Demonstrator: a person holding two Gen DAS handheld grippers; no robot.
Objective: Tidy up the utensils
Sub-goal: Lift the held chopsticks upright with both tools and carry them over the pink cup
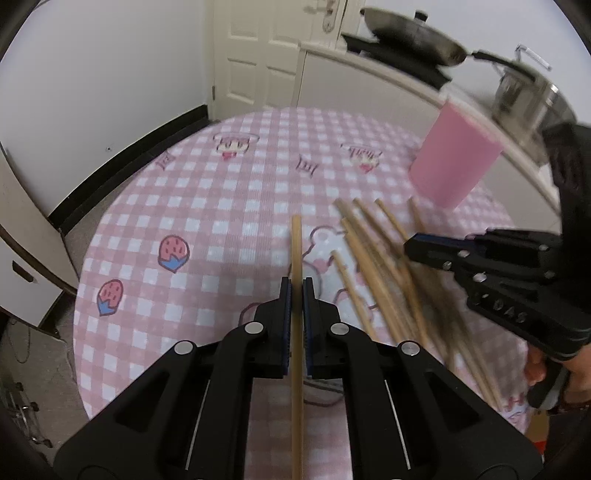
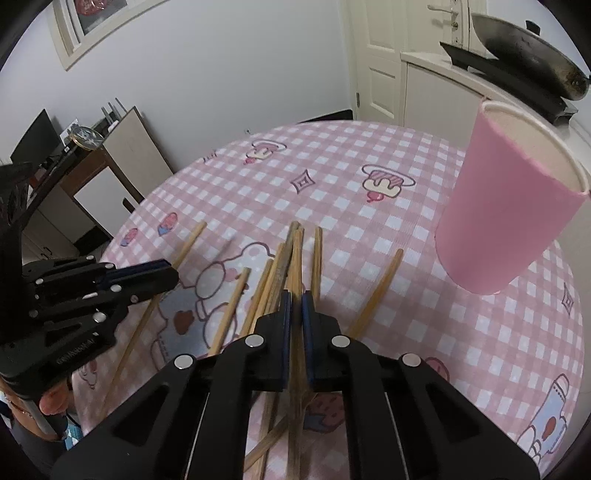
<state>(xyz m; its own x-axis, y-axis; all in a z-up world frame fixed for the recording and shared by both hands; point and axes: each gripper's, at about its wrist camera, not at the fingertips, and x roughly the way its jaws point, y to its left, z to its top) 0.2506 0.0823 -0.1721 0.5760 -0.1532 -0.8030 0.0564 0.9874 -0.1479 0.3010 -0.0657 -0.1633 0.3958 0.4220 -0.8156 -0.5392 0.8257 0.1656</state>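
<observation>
My left gripper [image 1: 296,291] is shut on a single wooden chopstick [image 1: 296,243], which runs straight along the fingers and pokes out ahead over the pink checked tablecloth [image 1: 221,192]. To its right lies a loose pile of several chopsticks [image 1: 376,258]. My right gripper [image 2: 296,299] reaches into that pile [image 2: 266,280] and is shut on one chopstick [image 2: 295,254]. A tall pink paper cup [image 2: 506,214] stands upright and empty just beyond the pile at the right; the left wrist view shows the cup [image 1: 454,158] blurred. Each gripper shows in the other's view: the right gripper [image 1: 410,245], the left gripper [image 2: 173,273].
A white counter behind the table carries a dark wok [image 1: 413,33] and a steel pot [image 1: 524,92]. A white door [image 1: 258,55] stands at the back. A low cabinet [image 1: 22,251] and a desk [image 2: 92,155] sit off the table's left side.
</observation>
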